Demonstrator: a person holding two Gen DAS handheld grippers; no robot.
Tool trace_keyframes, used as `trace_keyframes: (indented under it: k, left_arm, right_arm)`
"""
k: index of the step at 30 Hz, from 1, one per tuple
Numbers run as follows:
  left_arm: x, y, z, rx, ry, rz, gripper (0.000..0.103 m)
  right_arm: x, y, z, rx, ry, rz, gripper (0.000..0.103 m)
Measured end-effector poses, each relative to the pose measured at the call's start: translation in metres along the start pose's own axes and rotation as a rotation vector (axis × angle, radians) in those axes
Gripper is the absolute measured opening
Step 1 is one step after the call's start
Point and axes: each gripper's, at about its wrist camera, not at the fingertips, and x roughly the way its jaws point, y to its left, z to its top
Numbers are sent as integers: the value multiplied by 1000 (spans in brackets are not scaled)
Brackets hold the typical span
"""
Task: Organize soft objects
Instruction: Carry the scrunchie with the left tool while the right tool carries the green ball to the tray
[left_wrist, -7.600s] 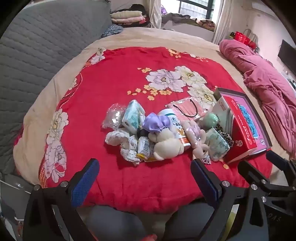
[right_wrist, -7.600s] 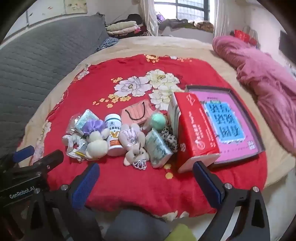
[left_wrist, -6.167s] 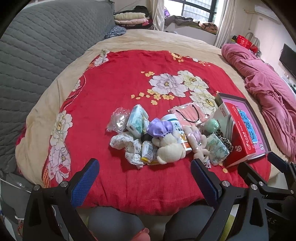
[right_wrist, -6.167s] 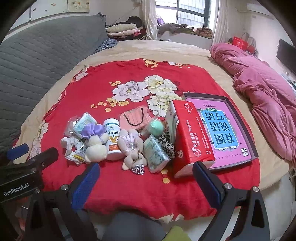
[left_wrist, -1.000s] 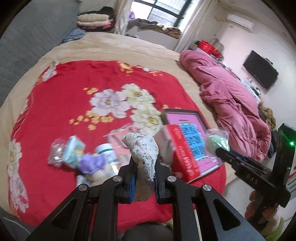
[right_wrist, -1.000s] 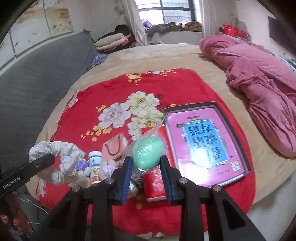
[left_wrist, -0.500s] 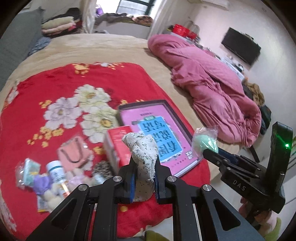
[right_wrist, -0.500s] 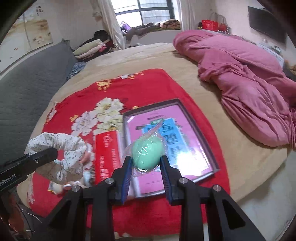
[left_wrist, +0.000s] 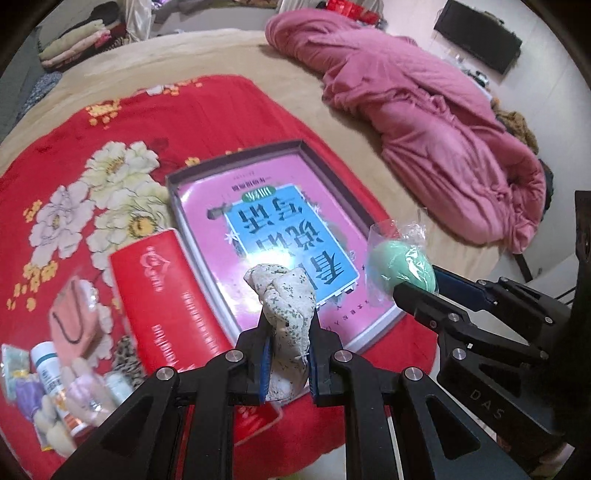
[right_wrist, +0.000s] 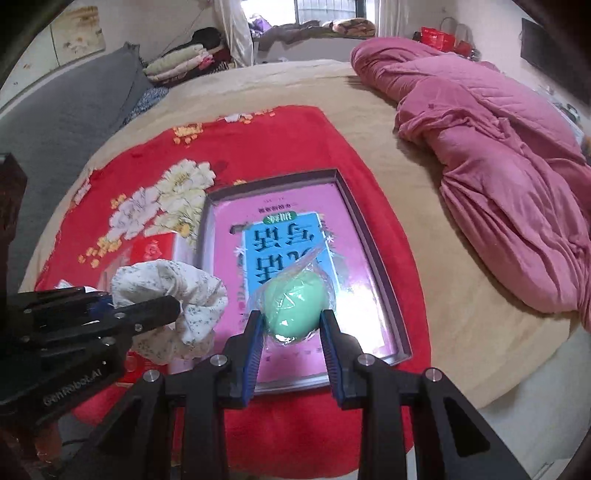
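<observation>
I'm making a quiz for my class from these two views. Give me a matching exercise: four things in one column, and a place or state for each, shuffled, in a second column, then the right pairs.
Things
1. floral scrunchie
2. green sponge
3. shallow box
4. pink quilt

Places or states
A. bunched up on the beige bedding, off the red blanket
B. clamped in the left gripper
C. lying open on the red blanket
D. wrapped in clear plastic, clamped in the right gripper

Pairs: 1-B, 2-D, 3-C, 4-A

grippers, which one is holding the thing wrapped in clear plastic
The right gripper: it is shut on the green sponge egg inside a clear plastic bag. The left gripper pinches a bare floral scrunchie, no wrapping.
</observation>
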Motion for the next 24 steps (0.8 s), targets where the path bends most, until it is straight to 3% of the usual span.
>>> trace_keyframes:
  k: [6, 17, 24]
  left_arm:
    - [35, -6, 3, -22, 70, -36, 15]
    - [68, -11, -1, -12, 137, -27, 15]
    - [76, -15, 1, -6, 153, -26, 15]
  right_arm:
    - [35, -24, -3, 27, 47, -23, 31]
    - [78, -45, -22, 49, 129, -119, 33]
    - [73, -54, -27, 92, 106, -77, 37]
